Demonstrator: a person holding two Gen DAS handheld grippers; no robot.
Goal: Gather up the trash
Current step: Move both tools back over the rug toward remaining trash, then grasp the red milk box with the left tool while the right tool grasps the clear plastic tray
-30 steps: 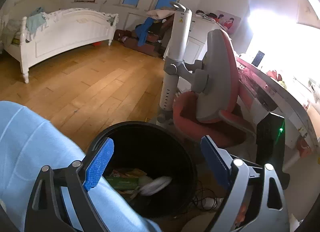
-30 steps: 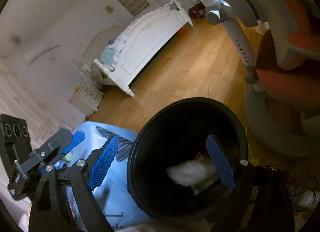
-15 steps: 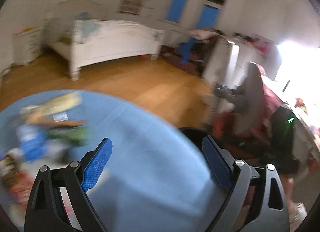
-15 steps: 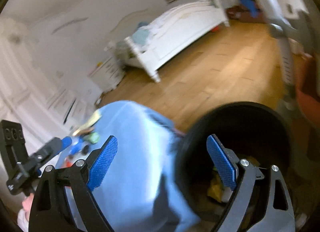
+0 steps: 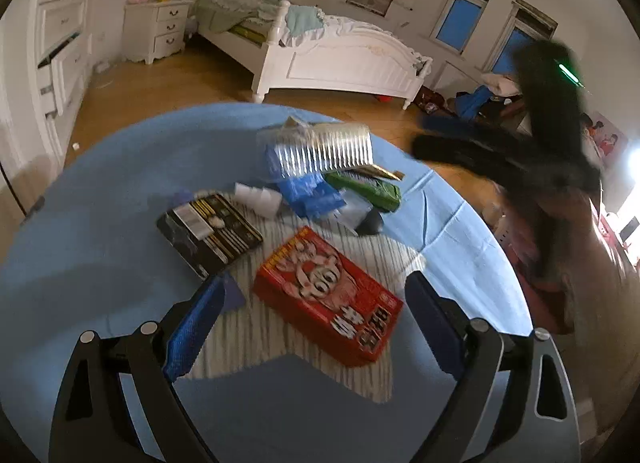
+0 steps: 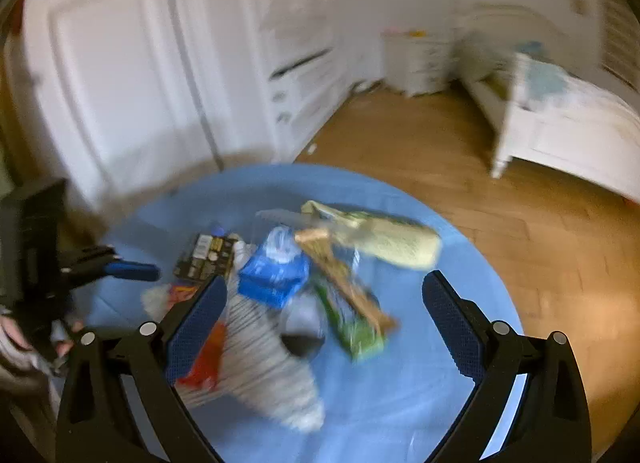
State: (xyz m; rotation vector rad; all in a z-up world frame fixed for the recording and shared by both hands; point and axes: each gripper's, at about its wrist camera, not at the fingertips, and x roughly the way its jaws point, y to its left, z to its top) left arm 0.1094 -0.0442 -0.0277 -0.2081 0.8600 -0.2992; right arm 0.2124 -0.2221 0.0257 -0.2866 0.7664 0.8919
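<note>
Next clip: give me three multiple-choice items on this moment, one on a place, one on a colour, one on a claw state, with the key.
1. The flat red printed box lies:
A. on the blue-covered round table
B. on the bed
C. on the floor

2. The cloth over the table is:
A. white
B. blue
C. green

3. The left claw is:
A. shut on the box
B. shut, empty
C. open, empty

Key: 1 A, the box rests on the tabletop; 2 B, the cloth is plainly blue; 3 C, its jaws stand wide apart, gripping nothing.

- My right wrist view is smeared: the blue packet [image 6: 274, 277] shows no readable print.
- The right gripper [image 5: 516, 151] crosses my left view as a dark blur.
</note>
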